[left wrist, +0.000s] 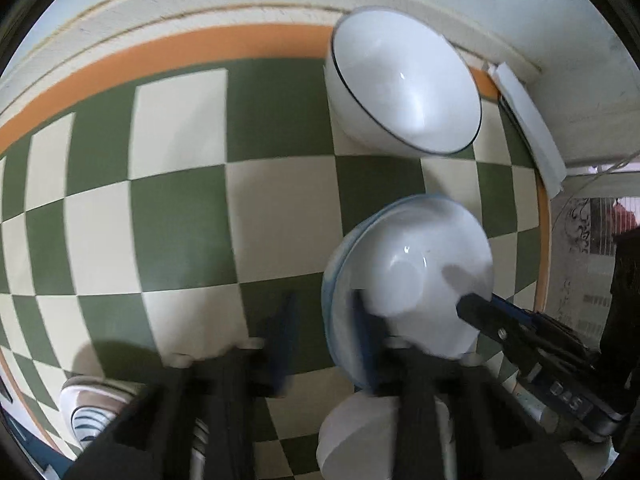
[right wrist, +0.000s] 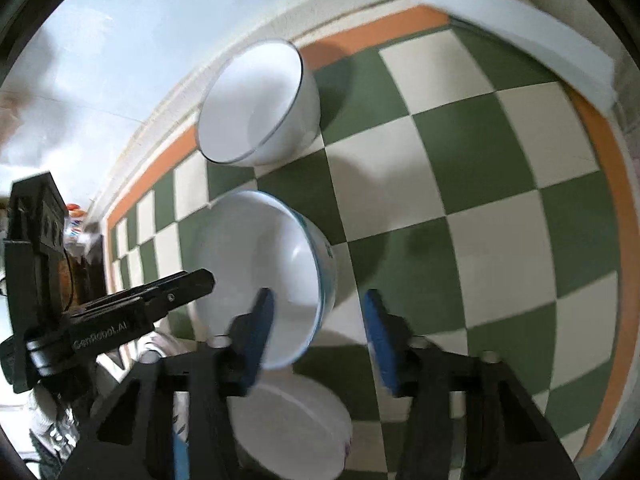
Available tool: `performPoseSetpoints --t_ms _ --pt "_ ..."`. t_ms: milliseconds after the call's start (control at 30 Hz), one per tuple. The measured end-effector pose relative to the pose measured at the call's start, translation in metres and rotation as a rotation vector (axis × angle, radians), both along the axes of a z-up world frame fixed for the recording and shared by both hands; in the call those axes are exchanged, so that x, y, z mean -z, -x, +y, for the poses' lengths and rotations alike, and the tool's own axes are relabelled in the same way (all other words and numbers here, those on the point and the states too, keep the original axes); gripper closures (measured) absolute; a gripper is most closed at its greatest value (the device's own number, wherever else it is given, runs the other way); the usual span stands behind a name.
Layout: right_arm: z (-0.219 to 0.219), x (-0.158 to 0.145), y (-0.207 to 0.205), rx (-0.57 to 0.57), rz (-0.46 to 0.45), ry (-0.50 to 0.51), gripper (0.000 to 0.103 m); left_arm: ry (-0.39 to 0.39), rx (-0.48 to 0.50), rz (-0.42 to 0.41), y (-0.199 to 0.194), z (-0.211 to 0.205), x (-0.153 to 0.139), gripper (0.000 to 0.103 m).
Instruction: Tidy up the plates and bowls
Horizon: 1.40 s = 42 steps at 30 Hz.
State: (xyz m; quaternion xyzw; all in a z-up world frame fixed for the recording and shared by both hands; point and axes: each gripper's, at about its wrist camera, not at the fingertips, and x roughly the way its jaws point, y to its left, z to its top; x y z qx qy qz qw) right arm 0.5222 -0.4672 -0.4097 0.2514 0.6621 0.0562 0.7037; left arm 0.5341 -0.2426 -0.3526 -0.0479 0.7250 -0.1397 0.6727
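Both grippers spread apart, right gripper point(right wrist: 320, 332) straddling the blue-rimmed bowl's point(right wrist: 260, 276) rim above the checkered tabletop point(right wrist: 500, 200), left gripper point(left wrist: 324, 344) alongside — risks tipping it onto the plate point(right wrist: 288, 428) below.

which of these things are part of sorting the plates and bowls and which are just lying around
Part of the job:
- white bowl with a thin dark rim
- white bowl with a pale blue rim, both grippers' jaws open around its edge
- white dish below it

Just lying about:
- white foam strip at the cloth's edge
- striped sneaker
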Motion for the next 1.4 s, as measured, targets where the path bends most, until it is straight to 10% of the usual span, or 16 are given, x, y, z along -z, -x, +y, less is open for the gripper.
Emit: performPoseSetpoints --t_ms 400,933,1400 --pt "0.010 -0.003 -0.005 -0.015 -0.015 0.040 0.092 -0.017 0.014 -0.033 0.008 -0.006 -0.004 0.093" --pt "0.008 -0.104 0.059 0.012 -0.132 0.005 0.092 0.020 0.123 -0.155 0.069 -0.002 -0.102 0.093" --pt "0.015 -0.066 0.125 0.021 -0.022 0.006 0.092 -0.015 0.207 -0.036 0.116 -0.007 -0.055 0.093"
